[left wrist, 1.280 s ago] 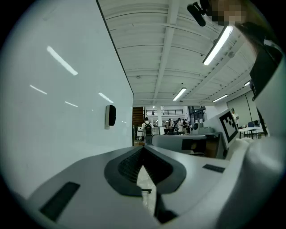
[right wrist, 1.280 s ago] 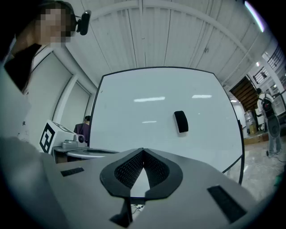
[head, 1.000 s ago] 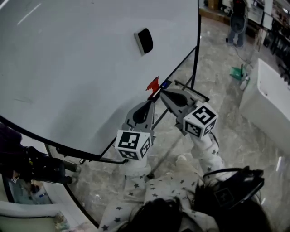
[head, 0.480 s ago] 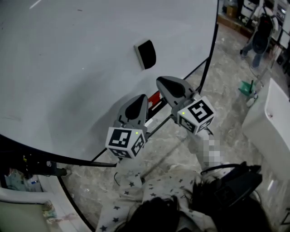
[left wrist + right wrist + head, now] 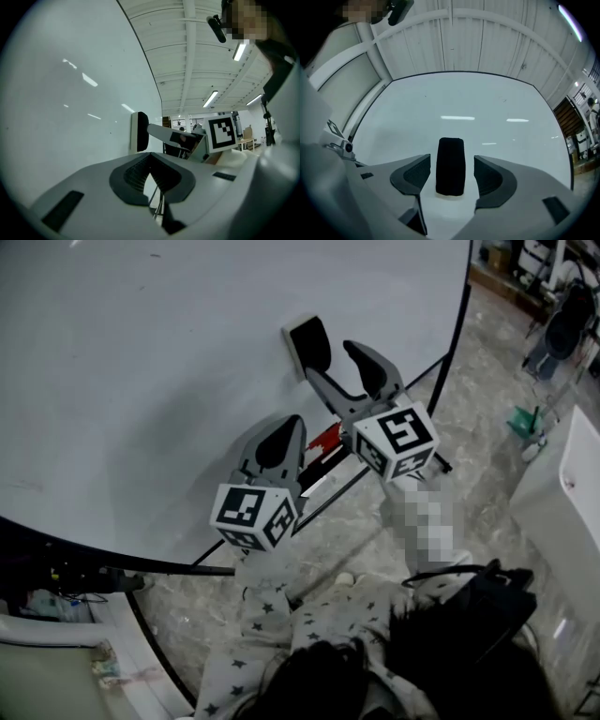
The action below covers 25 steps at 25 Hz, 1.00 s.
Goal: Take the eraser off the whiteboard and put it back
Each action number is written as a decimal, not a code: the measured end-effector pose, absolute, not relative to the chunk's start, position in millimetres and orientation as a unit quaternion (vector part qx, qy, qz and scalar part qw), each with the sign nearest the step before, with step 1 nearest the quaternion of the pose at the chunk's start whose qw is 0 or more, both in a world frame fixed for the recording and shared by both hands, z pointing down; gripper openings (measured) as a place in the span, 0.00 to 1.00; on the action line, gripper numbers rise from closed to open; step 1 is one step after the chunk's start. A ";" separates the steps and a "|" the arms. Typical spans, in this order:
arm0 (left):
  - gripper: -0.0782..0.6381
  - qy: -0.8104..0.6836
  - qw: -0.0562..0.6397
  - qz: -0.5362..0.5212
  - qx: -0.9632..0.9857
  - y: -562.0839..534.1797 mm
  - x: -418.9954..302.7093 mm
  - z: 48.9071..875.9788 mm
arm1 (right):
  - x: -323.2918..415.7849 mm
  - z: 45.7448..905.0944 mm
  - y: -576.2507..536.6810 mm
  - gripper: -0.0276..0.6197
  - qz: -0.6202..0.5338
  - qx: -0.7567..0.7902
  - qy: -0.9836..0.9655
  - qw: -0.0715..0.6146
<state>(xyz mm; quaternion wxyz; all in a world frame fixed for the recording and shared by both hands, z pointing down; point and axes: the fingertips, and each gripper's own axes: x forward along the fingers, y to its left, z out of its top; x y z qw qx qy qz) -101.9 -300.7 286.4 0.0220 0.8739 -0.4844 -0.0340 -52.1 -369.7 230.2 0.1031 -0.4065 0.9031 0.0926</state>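
item: eraser (image 5: 450,165), sitting on the whiteboard (image 5: 141,381) toward its right edge. your right gripper (image 5: 336,371) is straddling it, jaws having just been opening wide, pads clear of it. your left gripper (image 5: 150,172) is hanging pinched together, empty. risk: closing off-centre, you could be knocking it down.

The small black oblong eraser (image 5: 450,166), with rounded corners and a pale backing, sits flat against the large glossy white whiteboard (image 5: 464,98). Its long side is upright, and in the head view it is near the board's lower right edge. It stands between the jaws of the right gripper (image 5: 452,159), which have just been opening. A gap shows on each side.
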 end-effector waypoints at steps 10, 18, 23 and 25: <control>0.11 -0.479 0.021 -0.036 0.877 -302.5 -91.1 272.3 | -64.9 223.5 -397.3 0.50 0.102 -0.426 0.895 0.084; 0.11 -0.482 0.023 -0.043 0.875 -304.4 -92.3 272.7 | -61.9 223.7 -395.3 0.45 0.077 -0.410 0.902 0.111; 0.11 -0.481 0.026 -0.046 0.875 -306.3 -89.0 274.0 | -60.6 223.7 -394.7 0.44 0.073 -0.416 0.900 0.110; 0.11 -0.482 0.024 -0.046 0.875 -305.3 -89.2 273.2 | -60.9 223.4 -393.1 0.44 0.071 -0.415 0.900 0.111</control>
